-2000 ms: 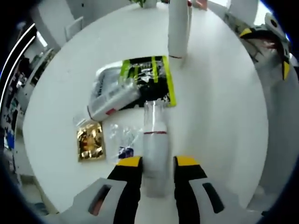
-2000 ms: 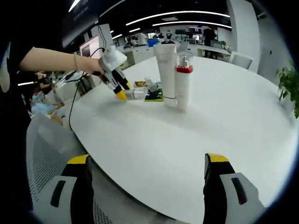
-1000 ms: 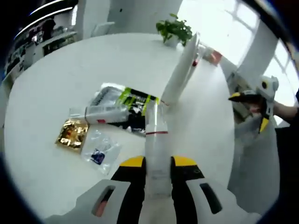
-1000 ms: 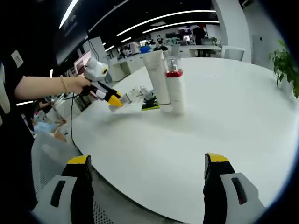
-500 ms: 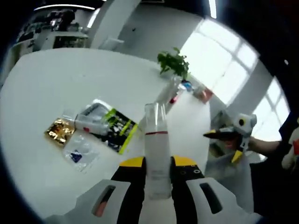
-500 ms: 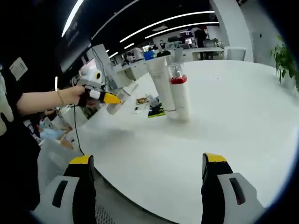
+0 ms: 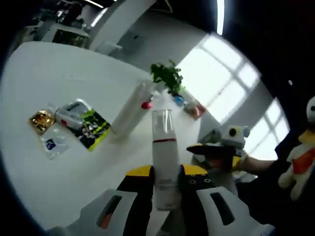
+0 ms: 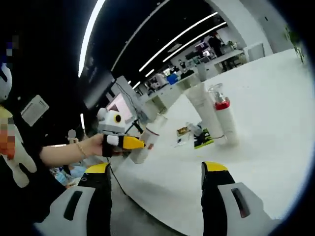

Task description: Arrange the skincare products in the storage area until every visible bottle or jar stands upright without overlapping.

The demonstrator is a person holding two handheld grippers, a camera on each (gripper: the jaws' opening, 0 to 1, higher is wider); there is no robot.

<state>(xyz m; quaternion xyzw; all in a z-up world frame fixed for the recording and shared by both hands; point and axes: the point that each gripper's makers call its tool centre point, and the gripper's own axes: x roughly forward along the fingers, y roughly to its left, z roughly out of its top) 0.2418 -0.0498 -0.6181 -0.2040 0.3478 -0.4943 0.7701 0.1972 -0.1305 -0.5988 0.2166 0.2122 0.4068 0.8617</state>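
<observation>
Bottle (image 7: 164,152) now lifted off table (image 7: 59,93)

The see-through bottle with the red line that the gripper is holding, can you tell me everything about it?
The clear plastic bottle with a thin red band is slim and round, with a see-through upper part and a frosted white lower body. The left gripper is shut on its lower part, yellow-tipped black jaws pressing both sides. It is lifted off the round white table, touching nothing else. In the right gripper view it hangs tilted beyond the table's edge.
</observation>
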